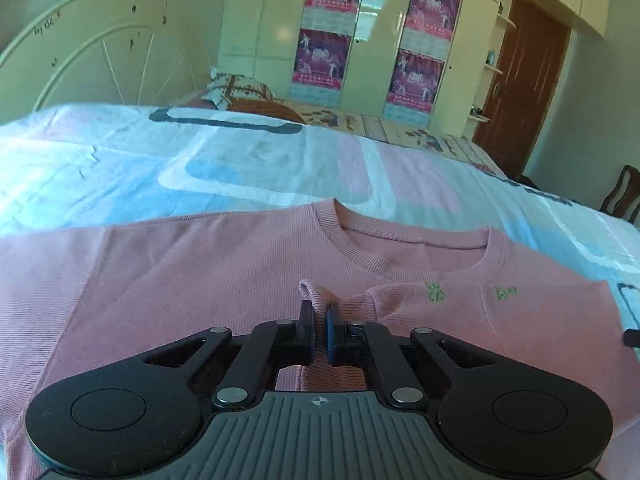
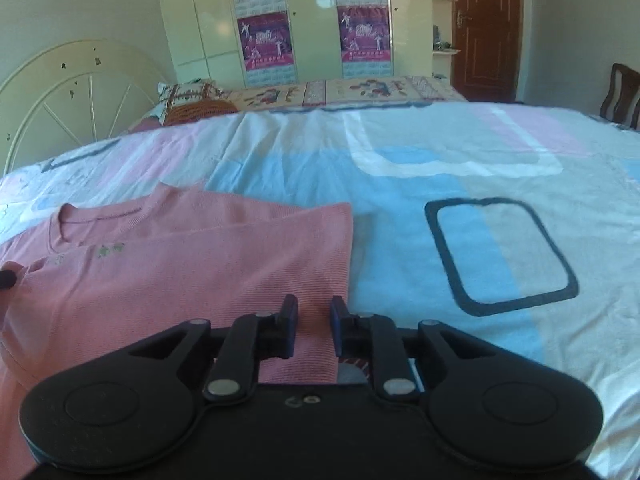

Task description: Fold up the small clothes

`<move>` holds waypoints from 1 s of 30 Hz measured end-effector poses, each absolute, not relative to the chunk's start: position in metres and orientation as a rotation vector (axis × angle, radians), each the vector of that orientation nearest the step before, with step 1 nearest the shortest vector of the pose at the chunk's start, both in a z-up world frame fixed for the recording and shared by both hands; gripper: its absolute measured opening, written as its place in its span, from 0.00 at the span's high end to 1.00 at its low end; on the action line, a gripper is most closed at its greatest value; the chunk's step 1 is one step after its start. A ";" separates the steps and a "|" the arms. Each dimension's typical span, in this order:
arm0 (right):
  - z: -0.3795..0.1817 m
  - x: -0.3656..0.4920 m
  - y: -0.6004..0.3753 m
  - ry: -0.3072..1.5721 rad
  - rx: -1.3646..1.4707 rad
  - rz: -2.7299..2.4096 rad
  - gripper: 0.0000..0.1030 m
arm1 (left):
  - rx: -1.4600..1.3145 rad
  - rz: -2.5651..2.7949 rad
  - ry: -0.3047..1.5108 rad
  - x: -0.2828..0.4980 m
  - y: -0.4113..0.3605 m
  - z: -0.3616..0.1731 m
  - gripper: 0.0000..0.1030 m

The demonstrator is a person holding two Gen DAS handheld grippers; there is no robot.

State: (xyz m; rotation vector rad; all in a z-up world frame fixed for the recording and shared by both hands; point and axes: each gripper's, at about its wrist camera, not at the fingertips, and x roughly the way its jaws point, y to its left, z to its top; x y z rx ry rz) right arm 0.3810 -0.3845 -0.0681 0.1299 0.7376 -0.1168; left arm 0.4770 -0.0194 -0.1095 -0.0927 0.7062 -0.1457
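Note:
A small pink knit sweater (image 1: 208,264) lies flat on the bed, neckline away from me, with small green embroidery on the chest. My left gripper (image 1: 319,308) is shut on a pinched fold of the sweater's sleeve cuff, just above the chest. In the right wrist view the sweater (image 2: 192,264) lies left of centre. My right gripper (image 2: 314,308) stands open over the sweater's right edge, with fabric showing between its fingers, not pinched. The left gripper's finger tip (image 2: 7,279) shows at the far left edge.
The bedsheet (image 2: 460,168) is white with pink and blue blocks and dark outlined rectangles. A patterned pillow (image 2: 192,102) and quilt lie at the far side by the white headboard (image 2: 68,92). A wardrobe with posters, a brown door (image 2: 486,28) and a wooden chair (image 2: 620,92) stand beyond.

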 end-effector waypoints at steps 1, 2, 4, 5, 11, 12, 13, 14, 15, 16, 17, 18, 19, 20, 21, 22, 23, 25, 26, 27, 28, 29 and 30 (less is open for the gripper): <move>-0.069 0.377 -0.381 0.746 0.119 -0.109 0.83 | -0.080 -0.144 0.749 0.479 -0.021 -0.117 0.95; -0.076 0.377 -0.377 0.787 0.093 -0.117 0.82 | -0.075 -0.144 0.738 0.478 -0.022 -0.122 0.92; -0.079 0.372 -0.371 0.790 0.050 -0.134 0.82 | -0.039 -0.112 0.735 0.477 -0.025 -0.117 0.71; -0.074 0.371 -0.367 0.789 0.041 -0.149 0.81 | -0.014 -0.069 0.734 0.475 -0.026 -0.111 0.58; -0.057 0.351 -0.353 0.727 0.051 -0.155 0.80 | -0.082 -0.102 0.697 0.443 -0.011 -0.102 0.39; -0.059 0.346 -0.354 0.734 0.070 -0.156 0.80 | -0.086 -0.116 0.727 0.441 -0.011 -0.107 0.40; -0.062 0.344 -0.354 0.752 0.086 -0.158 0.79 | -0.082 -0.129 0.767 0.441 -0.012 -0.115 0.48; -0.067 0.343 -0.353 0.783 0.094 -0.164 0.78 | -0.065 -0.130 0.762 0.438 -0.013 -0.118 0.50; -0.074 0.341 -0.351 0.813 0.085 -0.177 0.78 | -0.053 -0.130 0.747 0.435 -0.014 -0.118 0.74; -0.074 0.338 -0.348 0.803 0.072 -0.185 0.78 | -0.090 -0.145 0.749 0.434 -0.011 -0.116 0.93; -0.070 0.335 -0.345 0.794 0.066 -0.188 0.78 | -0.105 -0.132 0.748 0.433 -0.009 -0.114 0.93; -0.066 0.331 -0.342 0.779 0.072 -0.188 0.79 | -0.077 -0.114 0.756 0.434 -0.010 -0.115 0.93; -0.064 0.329 -0.340 0.768 0.075 -0.190 0.78 | -0.040 -0.116 0.756 0.435 -0.014 -0.118 0.92; -0.067 0.330 -0.339 0.783 0.068 -0.200 0.78 | -0.001 -0.116 0.748 0.434 -0.018 -0.118 0.90; -0.074 0.334 -0.338 0.831 0.062 -0.209 0.78 | 0.048 -0.113 0.748 0.435 -0.022 -0.116 0.85; -0.077 0.334 -0.335 0.836 0.050 -0.211 0.78 | 0.084 -0.100 0.753 0.435 -0.024 -0.112 0.70; -0.075 0.335 -0.332 0.843 0.034 -0.219 0.78 | 0.086 -0.084 0.756 0.435 -0.021 -0.109 0.60; -0.067 0.333 -0.329 0.820 0.056 -0.218 0.76 | -0.010 -0.088 0.748 0.431 0.003 -0.102 0.39; -0.063 0.330 -0.328 0.802 0.078 -0.210 0.71 | -0.061 -0.073 0.748 0.427 0.020 -0.101 0.39; -0.061 0.329 -0.327 0.792 0.089 -0.208 0.68 | -0.086 -0.041 0.752 0.423 0.037 -0.101 0.39; -0.060 0.328 -0.325 0.789 0.088 -0.211 0.62 | -0.105 -0.005 0.747 0.417 0.055 -0.101 0.39; -0.059 0.328 -0.323 0.789 0.087 -0.209 0.61 | -0.133 0.029 0.735 0.410 0.076 -0.100 0.39; -0.059 0.328 -0.320 0.791 0.089 -0.205 0.60 | -0.166 0.067 0.719 0.402 0.099 -0.099 0.39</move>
